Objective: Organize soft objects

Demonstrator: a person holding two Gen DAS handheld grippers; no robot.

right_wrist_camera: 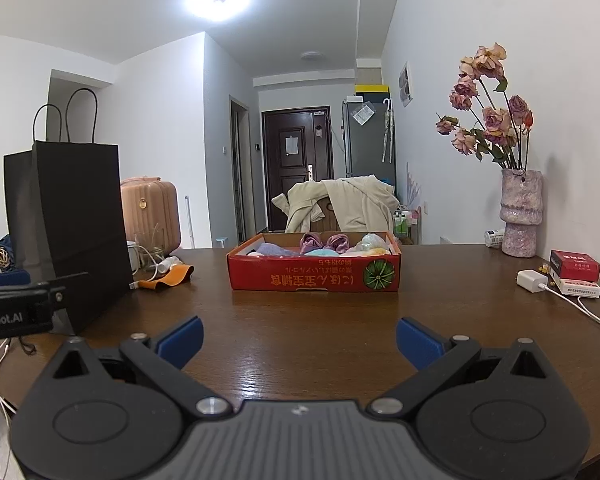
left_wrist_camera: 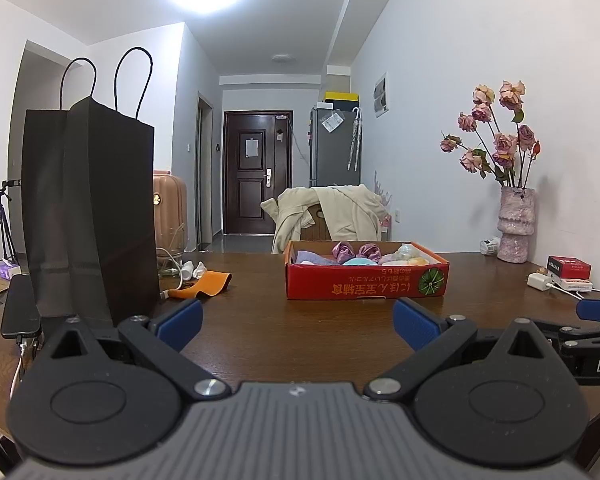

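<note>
Tongs in both your hands sit low over the brown wooden table (left_wrist_camera: 260,320), level and aimed forward. Your left tongs (left_wrist_camera: 298,320) are released, blue pads spread wide with nothing between them; your right tongs (right_wrist_camera: 300,338) are spread the same way, also empty. Ahead of both, well apart from the pads, the red cardboard box (right_wrist_camera: 314,276) rests on the table holding the soft objects (right_wrist_camera: 326,244): purple, blue and pale bundles. A black paper bag (left_wrist_camera: 90,208) stands upright to your left.
</note>
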